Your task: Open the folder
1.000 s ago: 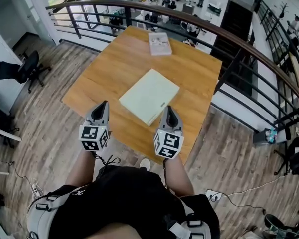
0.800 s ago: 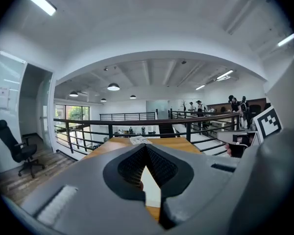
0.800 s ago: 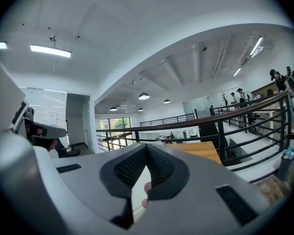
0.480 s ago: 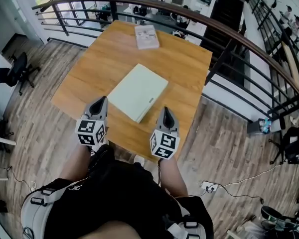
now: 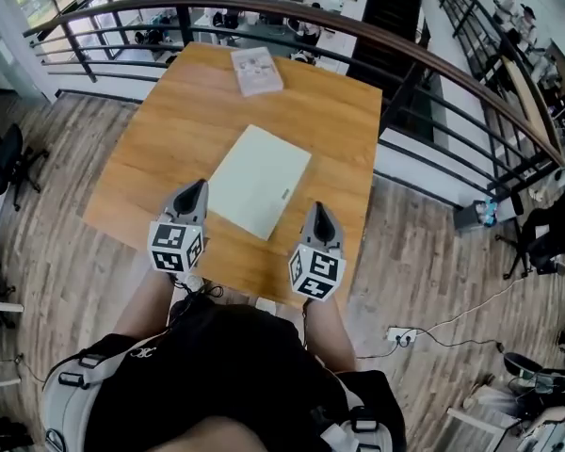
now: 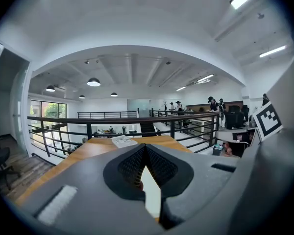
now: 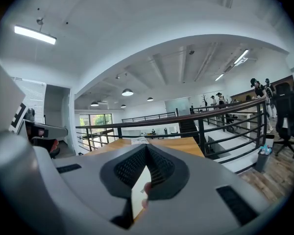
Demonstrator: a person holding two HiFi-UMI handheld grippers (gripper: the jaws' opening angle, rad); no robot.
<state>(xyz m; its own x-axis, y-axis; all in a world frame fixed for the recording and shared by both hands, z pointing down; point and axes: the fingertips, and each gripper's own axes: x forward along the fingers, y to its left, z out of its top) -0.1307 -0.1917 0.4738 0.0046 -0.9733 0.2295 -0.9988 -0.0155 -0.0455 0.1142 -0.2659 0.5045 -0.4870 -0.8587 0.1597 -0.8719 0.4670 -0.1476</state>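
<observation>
A pale green folder (image 5: 259, 179) lies closed and flat on the wooden table (image 5: 169, 130), turned at an angle. My left gripper (image 5: 198, 188) hovers over the table's near part, just left of the folder's near-left edge, jaws shut and empty. My right gripper (image 5: 320, 210) hangs by the folder's near-right corner, also shut with nothing in it. In the left gripper view the jaws (image 6: 145, 146) meet at the tip, and the folder (image 6: 152, 190) shows pale below them. In the right gripper view the jaws (image 7: 146, 147) are likewise shut above the folder (image 7: 138, 190).
A printed booklet (image 5: 256, 70) lies at the table's far edge. A black railing with a wooden handrail (image 5: 395, 55) curves round the table's far and right sides. Wood floor surrounds the near edge, and a cable and socket strip (image 5: 400, 335) lie at the right.
Both grippers have sunk a little and come nearer the folder. The left one has moved further, up to the folder's near-left edge. Both jaws stayed shut.
</observation>
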